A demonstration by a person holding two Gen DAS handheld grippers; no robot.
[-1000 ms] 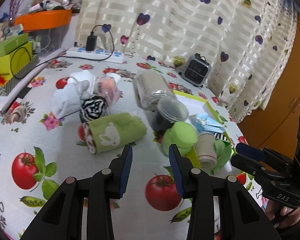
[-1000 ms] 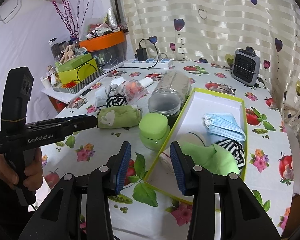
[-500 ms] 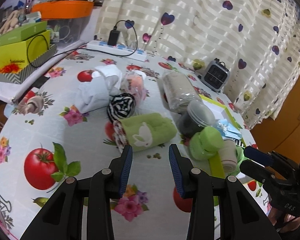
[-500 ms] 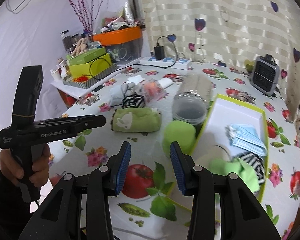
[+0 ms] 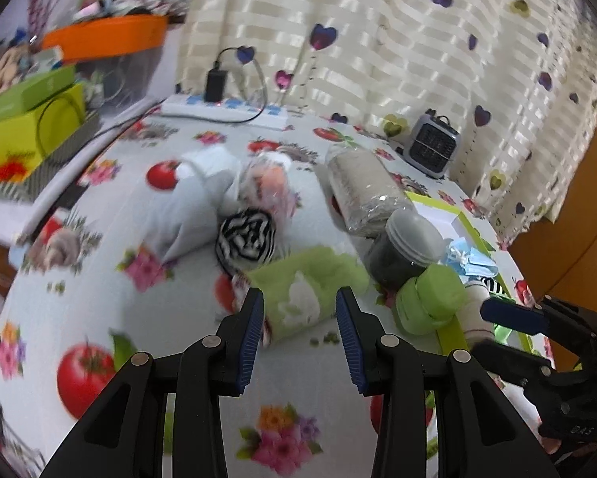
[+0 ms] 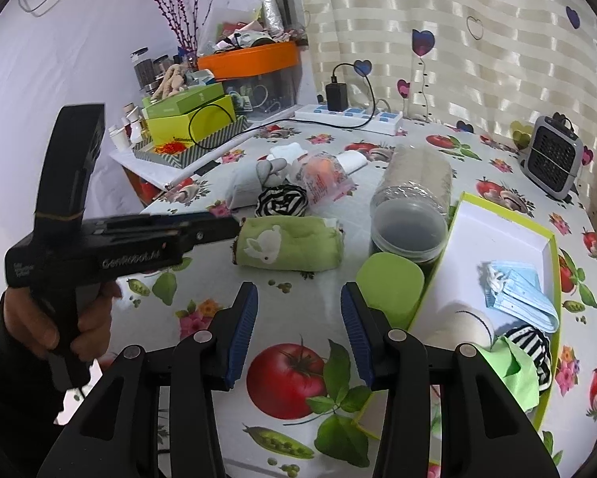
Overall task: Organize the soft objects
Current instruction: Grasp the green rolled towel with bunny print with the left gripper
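Left tongs (image 5: pixel 300 338) spread, empty, w/ green rabbit towel roll (image 5: pixel 310 294) dead ahead on bench (image 5: pixel 99 290), long axis crosswise to my pads. Right tongs (image 6: pixel 298 330) just opened wider, nothing between, farther off. I'd judge left takes it.

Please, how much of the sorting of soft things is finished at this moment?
Done: blue masks, a striped cloth and a green cloth lie in the box. In hand: nothing; left gripper nears the green towel roll. Left: that roll, the striped roll, white cloths.
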